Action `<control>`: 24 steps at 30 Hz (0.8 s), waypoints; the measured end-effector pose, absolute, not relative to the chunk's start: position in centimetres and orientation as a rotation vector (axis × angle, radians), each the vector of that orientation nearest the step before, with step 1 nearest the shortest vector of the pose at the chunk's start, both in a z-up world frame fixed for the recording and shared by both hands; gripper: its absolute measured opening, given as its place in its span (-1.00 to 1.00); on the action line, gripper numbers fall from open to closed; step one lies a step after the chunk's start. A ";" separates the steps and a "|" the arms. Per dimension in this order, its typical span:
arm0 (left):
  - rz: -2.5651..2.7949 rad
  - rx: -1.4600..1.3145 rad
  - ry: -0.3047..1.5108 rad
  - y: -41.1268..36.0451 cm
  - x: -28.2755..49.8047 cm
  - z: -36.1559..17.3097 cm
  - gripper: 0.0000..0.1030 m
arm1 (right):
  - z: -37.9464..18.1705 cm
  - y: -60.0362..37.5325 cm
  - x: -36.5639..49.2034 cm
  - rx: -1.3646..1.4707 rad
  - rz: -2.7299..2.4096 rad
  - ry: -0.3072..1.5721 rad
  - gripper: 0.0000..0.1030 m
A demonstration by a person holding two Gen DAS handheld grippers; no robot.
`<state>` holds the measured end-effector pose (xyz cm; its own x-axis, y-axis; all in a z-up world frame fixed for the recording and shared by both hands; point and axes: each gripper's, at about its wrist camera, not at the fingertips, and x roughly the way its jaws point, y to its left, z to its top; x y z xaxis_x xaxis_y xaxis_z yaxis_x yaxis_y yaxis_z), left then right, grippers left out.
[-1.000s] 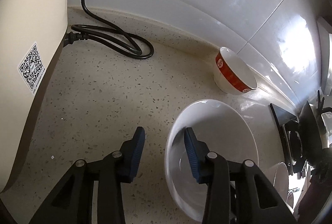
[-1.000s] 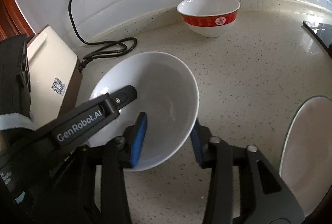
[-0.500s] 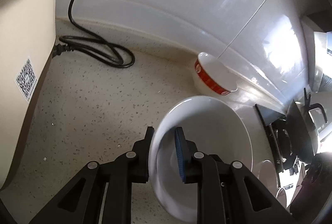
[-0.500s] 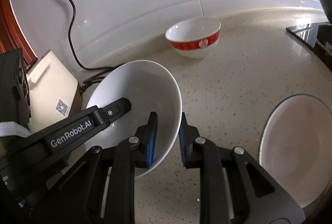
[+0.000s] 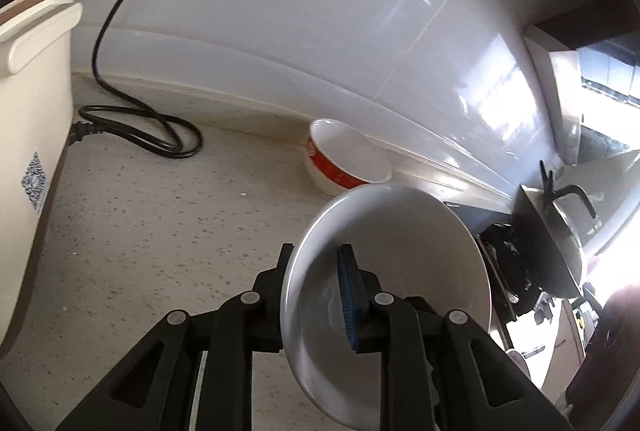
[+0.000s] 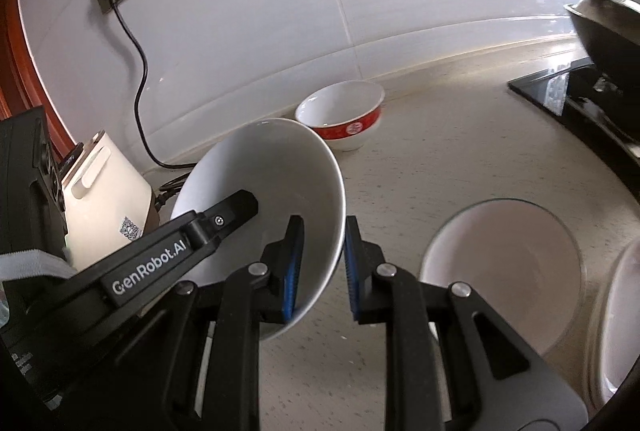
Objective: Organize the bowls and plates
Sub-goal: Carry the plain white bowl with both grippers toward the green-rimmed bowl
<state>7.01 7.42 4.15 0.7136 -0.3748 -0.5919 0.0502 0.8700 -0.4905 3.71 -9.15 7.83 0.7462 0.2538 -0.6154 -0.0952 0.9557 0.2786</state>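
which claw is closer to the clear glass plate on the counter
Right. The right claw, shut on the white bowl rim, has the glass plate just beside it. The left claw grips the bowl's opposite rim, on the side away from the plate.

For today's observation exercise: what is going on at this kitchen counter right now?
A person is holding one large white bowl with two handheld grippers. The left gripper pinches one side of its rim and the right gripper the opposite side. The bowl is tilted above the speckled counter. A red-banded bowl sits by the wall, and a plate lies to the right.
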 end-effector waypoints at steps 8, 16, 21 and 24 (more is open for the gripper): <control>-0.336 -0.465 0.745 5.3 6.0 4.7 -0.58 | 8.8 -11.6 1.3 0.234 0.127 0.663 -0.56; -0.419 -0.424 0.732 1.8 4.5 5.1 -0.58 | 8.9 -14.6 -0.7 0.256 0.062 0.634 -0.56; -0.472 -0.409 0.699 0.2 3.4 5.3 -0.58 | 9.0 -16.5 -2.1 0.264 0.028 0.617 -0.56; -0.503 -0.407 0.675 -0.7 2.7 5.4 -0.58 | 8.9 -17.0 -2.1 0.266 0.012 0.613 -0.56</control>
